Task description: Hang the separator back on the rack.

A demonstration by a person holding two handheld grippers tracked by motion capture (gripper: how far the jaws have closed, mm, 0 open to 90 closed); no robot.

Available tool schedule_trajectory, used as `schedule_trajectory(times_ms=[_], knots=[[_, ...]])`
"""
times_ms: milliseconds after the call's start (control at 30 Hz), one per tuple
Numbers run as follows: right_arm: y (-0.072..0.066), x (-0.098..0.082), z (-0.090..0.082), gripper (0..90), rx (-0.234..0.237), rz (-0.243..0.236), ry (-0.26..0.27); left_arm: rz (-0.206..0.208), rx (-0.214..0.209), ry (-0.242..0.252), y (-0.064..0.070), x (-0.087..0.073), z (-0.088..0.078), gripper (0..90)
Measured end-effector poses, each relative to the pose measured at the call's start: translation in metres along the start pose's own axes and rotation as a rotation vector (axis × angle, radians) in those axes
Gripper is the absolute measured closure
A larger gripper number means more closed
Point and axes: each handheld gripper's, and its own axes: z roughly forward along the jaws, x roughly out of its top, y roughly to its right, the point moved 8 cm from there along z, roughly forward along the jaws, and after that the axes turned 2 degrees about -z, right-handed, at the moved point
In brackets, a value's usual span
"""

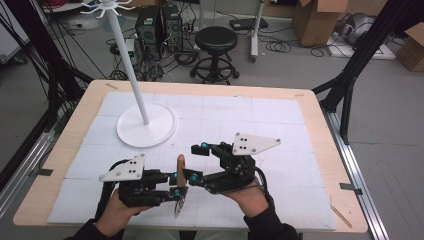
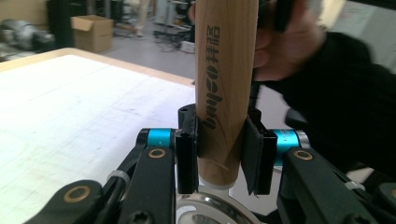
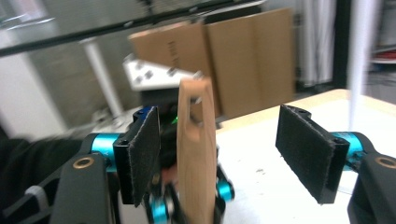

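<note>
1. The left gripper (image 1: 172, 187), nearest the person's edge of the table (image 1: 320, 125), is clamped tight on a wooden handle (image 2: 224, 88) just above the metal ring (image 2: 212, 210) at its lower end. That grip is the anchor for this step and should not loosen.
2. The tool stands about upright, its metal part hanging just over the white mat (image 1: 280, 130) in front of the person, near the table's front edge. Keep it upright so the slotted top of the handle stays easy to reach.
3. The right gripper (image 1: 197, 162) has its jaws spread wide, with the top of the handle between them but nearer one pad (image 3: 142, 154) and clear of the other (image 3: 306, 149); it holds nothing. Judging by this, the handover is at the letting-go stage, so draw the right gripper straight back without brushing the wood.
4. Farther off stands a white rack (image 1: 145, 125) with hooks on top, well apart from both hands. If the tool is meant to hang there, the slot in the handle must face a hook.
</note>
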Motion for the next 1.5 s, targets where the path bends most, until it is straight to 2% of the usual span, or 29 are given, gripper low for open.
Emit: schedule_trajectory(times_ms=[67,133,167,233,367,400,567,600,633,700,767,867,967,1033,1100,1133,1167,1200,1267,1300,1333,1367,1500], knots=[[-0.001,-0.003,-0.003,33.3,0.046,-0.018,-0.011,-0.001,-0.033,0.003,0.003,0.001,0.000,69.7],[-0.004,-0.005,-0.005,33.9,0.101,-0.011,0.001,0.001,-0.057,0.003,0.005,0.001,0.000,69.7],[-0.004,-0.005,-0.005,33.9,0.101,-0.011,0.001,0.000,-0.071,0.002,0.007,0.001,0.000,69.7],[-0.005,-0.006,-0.004,32.9,0.129,0.002,0.016,0.011,-0.088,-0.006,0.008,0.001,0.000,69.7],[-0.009,-0.007,0.003,31.2,0.172,-0.003,0.013,0.011,-0.122,-0.019,0.011,-0.001,0.001,69.6],[-0.012,-0.009,0.005,32.6,0.211,-0.018,-0.004,0.009,-0.126,-0.019,0.012,-0.001,0.001,69.6],[-0.016,-0.011,0.007,52.4,0.270,-0.031,-0.024,0.012,-0.154,-0.023,0.014,-0.001,0.001,69.6],[-0.016,-0.011,0.007,52.4,0.270,-0.031,-0.024,0.016,-0.160,-0.024,0.015,-0.001,0.001,69.6],[-0.017,-0.011,0.007,58.0,0.288,-0.040,-0.022,0.017,-0.166,-0.024,0.015,-0.001,0.001,69.6],[-0.017,-0.011,0.007,59.5,0.295,-0.044,-0.024,0.016,-0.174,-0.027,0.016,-0.002,0.001,69.6],[-0.019,-0.012,0.007,65.8,0.318,-0.056,-0.033,0.020,-0.179,-0.032,0.017,-0.002,0.002,69.6],[-0.023,-0.013,0.008,70.4,0.344,-0.062,-0.035,0.026,-0.189,-0.038,0.018,-0.003,0.002,69.6],[-0.023,-0.013,0.008,70.9,0.344,-0.050,-0.035,0.026,-0.193,-0.037,0.018,-0.003,0.002,69.6],[-0.024,-0.012,0.008,71.2,0.334,-0.043,-0.026,0.026,-0.191,-0.031,0.018,-0.002,0.001,69.6],[-0.023,-0.011,0.009,71.6,0.306,-0.043,-0.021,0.020,-0.163,-0.019,0.015,-0.001,0.001,69.1],[-0.022,-0.011,0.010,71.7,0.261,-0.043,-0.025,0.010,-0.139,-0.008,0.013,0.000,0.001,52.6],[-0.022,-0.011,0.010,71.7,0.261,-0.043,-0.025,-0.009,-0.105,0.000,0.009,0.000,0.001,52.6],[-0.020,-0.011,0.011,71.8,0.231,-0.038,-0.031,-0.015,-0.074,0.001,0.006,0.001,0.001,45.1],[-0.015,-0.011,0.012,71.8,0.172,-0.017,-0.042,-0.006,-0.022,0.009,-0.001,0.000,-0.001,37.9],[-0.010,-0.009,0.014,71.8,0.107,0.005,-0.034,0.000,0.019,0.019,-0.005,0.001,-0.003,33.8],[-0.010,-0.009,0.014,71.8,0.107,0.005,-0.034,0.000,0.019,0.019,-0.005,0.001,-0.003,33.5],[-0.009,-0.009,0.014,71.8,0.087,0.013,-0.032,0.007,0.040,0.025,-0.007,0.002,-0.004,33.5],[-0.005,-0.005,0.017,71.8,-0.029,0.032,-0.029,0.019,0.119,0.060,-0.013,0.006,-0.009,33.7]])
